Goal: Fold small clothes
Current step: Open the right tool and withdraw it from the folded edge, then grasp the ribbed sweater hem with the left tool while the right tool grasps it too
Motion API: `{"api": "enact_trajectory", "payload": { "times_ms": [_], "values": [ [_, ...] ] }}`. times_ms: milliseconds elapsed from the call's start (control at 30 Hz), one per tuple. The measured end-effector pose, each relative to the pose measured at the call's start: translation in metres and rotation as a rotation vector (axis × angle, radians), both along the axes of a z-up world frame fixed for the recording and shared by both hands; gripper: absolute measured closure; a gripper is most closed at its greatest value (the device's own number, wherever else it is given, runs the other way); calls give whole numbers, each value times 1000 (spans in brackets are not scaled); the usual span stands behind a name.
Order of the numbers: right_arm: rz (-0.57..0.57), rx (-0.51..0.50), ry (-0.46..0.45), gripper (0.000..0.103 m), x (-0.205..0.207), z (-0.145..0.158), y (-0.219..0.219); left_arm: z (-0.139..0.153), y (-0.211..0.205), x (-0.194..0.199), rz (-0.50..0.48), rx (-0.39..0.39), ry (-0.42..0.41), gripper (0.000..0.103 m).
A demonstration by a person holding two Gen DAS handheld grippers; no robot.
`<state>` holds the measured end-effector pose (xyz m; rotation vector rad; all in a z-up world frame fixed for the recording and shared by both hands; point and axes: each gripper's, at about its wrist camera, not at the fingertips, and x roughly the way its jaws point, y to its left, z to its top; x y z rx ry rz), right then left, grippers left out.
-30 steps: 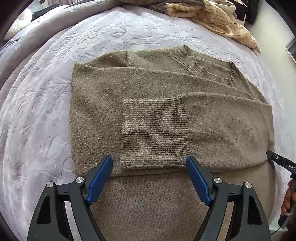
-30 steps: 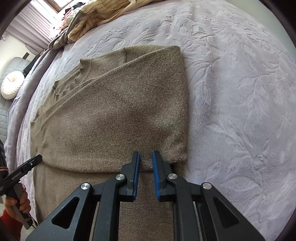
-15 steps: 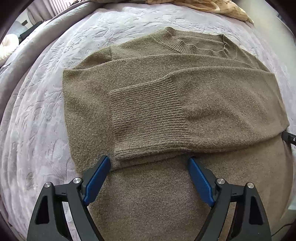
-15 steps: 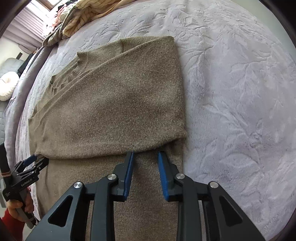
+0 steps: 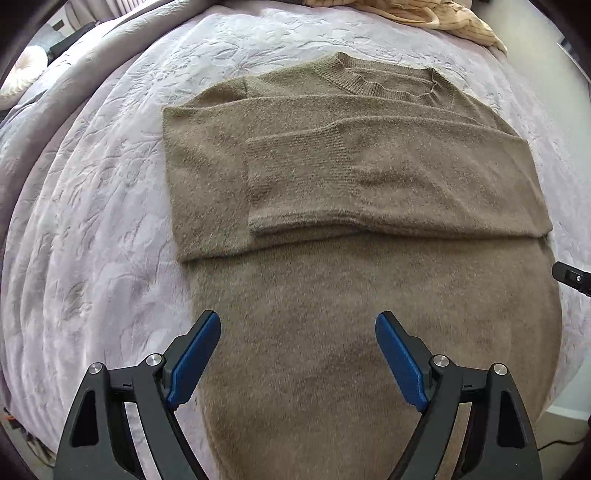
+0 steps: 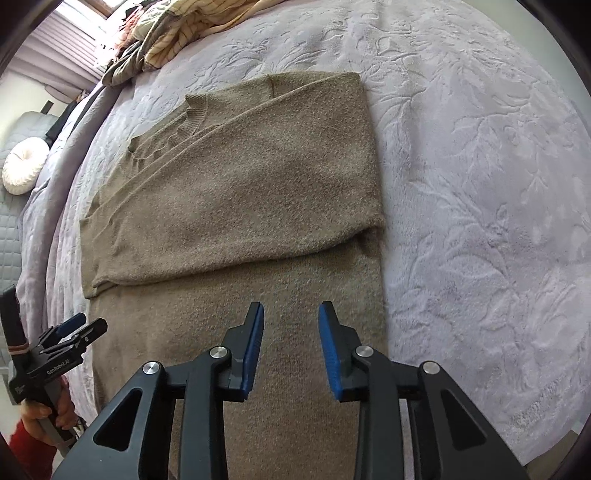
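A brown knit sweater lies flat on the bed, collar at the far end, both sleeves folded across its chest. It also shows in the right wrist view. My left gripper is open wide and empty above the sweater's lower body, left of its middle. My right gripper is open and empty above the lower body near the sweater's right edge. The left gripper shows at the left edge of the right wrist view, and the right gripper's tip shows at the right edge of the left wrist view.
The sweater rests on a lilac embossed bedspread. A pile of striped cream clothes lies at the far end of the bed and also shows in the left wrist view. A white round cushion sits far left.
Both grippers have pulled back toward the sweater's hem, away from the folded sleeves. The right gripper has gone from nearly shut to open. The left gripper stays open.
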<state>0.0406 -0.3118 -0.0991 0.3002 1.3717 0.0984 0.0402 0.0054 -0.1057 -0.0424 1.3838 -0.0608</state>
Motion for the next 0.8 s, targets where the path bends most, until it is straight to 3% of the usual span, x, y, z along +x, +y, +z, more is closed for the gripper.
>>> {"api": "enact_trajectory", "payload": {
  "times_ms": [100,367,567,800],
  "values": [
    [25,21,25,63,-17,3,6,3,2,-24,17,10,32,16],
    [120,112,157,63,-82,-3,12,6,4,-97,50,11,147,16],
    [180,219,345,61,-141,-25,4,-12,-10,-142,13,13,270,16],
    [223,204,487,59,-189,-66,-8,-44,-33,-165,-6,-27,383,16]
  ]
}}
